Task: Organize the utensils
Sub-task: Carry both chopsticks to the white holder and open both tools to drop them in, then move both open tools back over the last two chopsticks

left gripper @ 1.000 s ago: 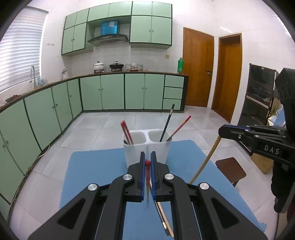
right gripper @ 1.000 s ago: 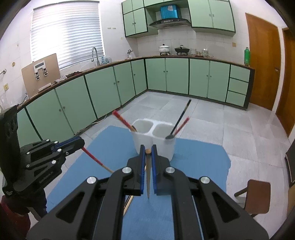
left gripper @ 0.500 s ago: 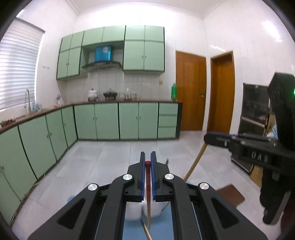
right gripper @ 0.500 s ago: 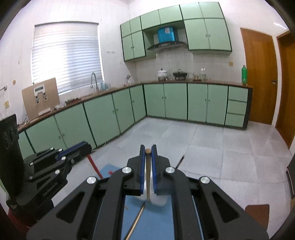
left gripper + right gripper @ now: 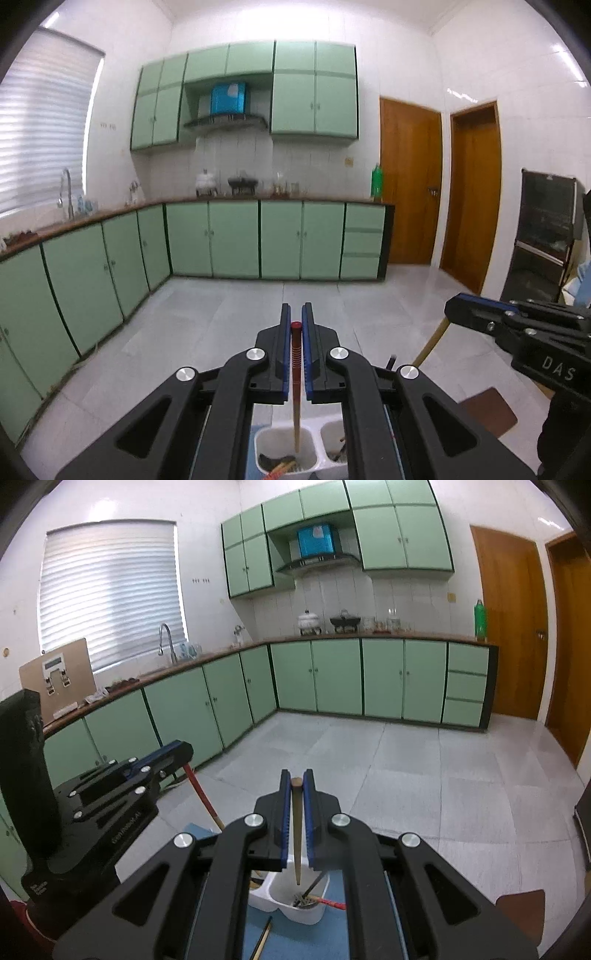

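Your left gripper (image 5: pixel 296 321) has its fingers clamped on a red-topped chopstick (image 5: pixel 296 376), whose long axis runs almost straight down: the ribbed red cap sits up between the blue pads and the pale wooden tip hangs just above, or just inside, the left compartment of the white two-cell holder (image 5: pixel 286 456); you cannot tell which from here. Your right gripper (image 5: pixel 296 781) is likewise closed, on a plain wooden chopstick (image 5: pixel 297 834) that also stands close to vertical, blunt end up between the pads and pointed end down over the right compartment of the same holder (image 5: pixel 291 897). That right cell already carries a dark-handled utensil and a red chopstick (image 5: pixel 328 902) leaning out to the right; the left cell shows reddish sticks at its bottom. The holder stands on a blue mat (image 5: pixel 332 938) on your worktop, and another chopstick (image 5: pixel 261 939) lies loose on the mat nearer to you, left of the holder. In the left view, the right gripper's body on the right reads "DAS" in white; the lettering on the left gripper's body in the right view is too small to read. Farther out are grey floor tiles, green base cabinets (image 5: pixel 236 240), a brown stool (image 5: pixel 487 410) to the right and two wooden doors (image 5: pixel 410 184).
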`<state>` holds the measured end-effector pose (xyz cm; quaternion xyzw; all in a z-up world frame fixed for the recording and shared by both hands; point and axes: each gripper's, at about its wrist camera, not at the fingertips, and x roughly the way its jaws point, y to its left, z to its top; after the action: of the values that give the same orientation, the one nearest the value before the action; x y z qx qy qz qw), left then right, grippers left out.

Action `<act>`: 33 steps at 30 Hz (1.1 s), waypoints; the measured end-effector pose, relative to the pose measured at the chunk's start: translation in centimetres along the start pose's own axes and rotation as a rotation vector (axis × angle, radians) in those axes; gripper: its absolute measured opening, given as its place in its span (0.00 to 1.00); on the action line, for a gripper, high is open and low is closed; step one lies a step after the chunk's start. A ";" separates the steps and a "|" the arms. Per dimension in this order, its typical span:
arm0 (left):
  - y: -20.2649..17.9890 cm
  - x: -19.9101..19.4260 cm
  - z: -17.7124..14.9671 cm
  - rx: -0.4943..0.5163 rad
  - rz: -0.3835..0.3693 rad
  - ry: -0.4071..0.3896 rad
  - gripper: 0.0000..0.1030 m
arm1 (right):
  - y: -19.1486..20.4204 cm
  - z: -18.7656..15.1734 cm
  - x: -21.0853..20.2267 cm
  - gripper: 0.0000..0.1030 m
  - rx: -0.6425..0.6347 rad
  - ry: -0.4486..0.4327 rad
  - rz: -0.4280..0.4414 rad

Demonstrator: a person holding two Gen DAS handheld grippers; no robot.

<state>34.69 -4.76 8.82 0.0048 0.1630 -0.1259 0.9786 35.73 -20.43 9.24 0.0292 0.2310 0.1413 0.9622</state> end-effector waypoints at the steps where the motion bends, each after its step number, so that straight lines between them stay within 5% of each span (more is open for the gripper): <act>1: 0.1 0.6 -0.6 0.001 -0.003 0.023 0.05 | 0.0 -0.4 0.6 0.06 -0.004 0.013 -0.001; 8: 0.3 0.0 -1.9 0.004 -0.018 0.054 0.15 | 0.6 -2.5 1.7 0.11 -0.030 0.055 -0.030; 13: 0.4 -2.4 -1.9 -0.004 -0.027 0.033 0.29 | 0.2 -3.4 -0.7 0.26 -0.002 0.025 -0.059; 20: 0.0 -7.2 -4.0 0.003 -0.030 0.014 0.52 | -0.4 -7.3 -4.8 0.62 0.006 0.003 -0.092; 26: 0.1 -10.4 -9.5 -0.035 -0.013 0.074 0.64 | 0.0 -13.4 -7.4 0.87 0.038 0.030 -0.086; 33: 1.2 -11.6 -16.8 -0.069 0.040 0.197 0.70 | 0.8 -20.2 -8.7 0.89 0.102 0.123 -0.083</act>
<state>18.98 0.07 -3.44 -0.0134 0.2625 -0.0997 0.9597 18.94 -22.35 -4.85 0.0596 0.2977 0.0909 0.9484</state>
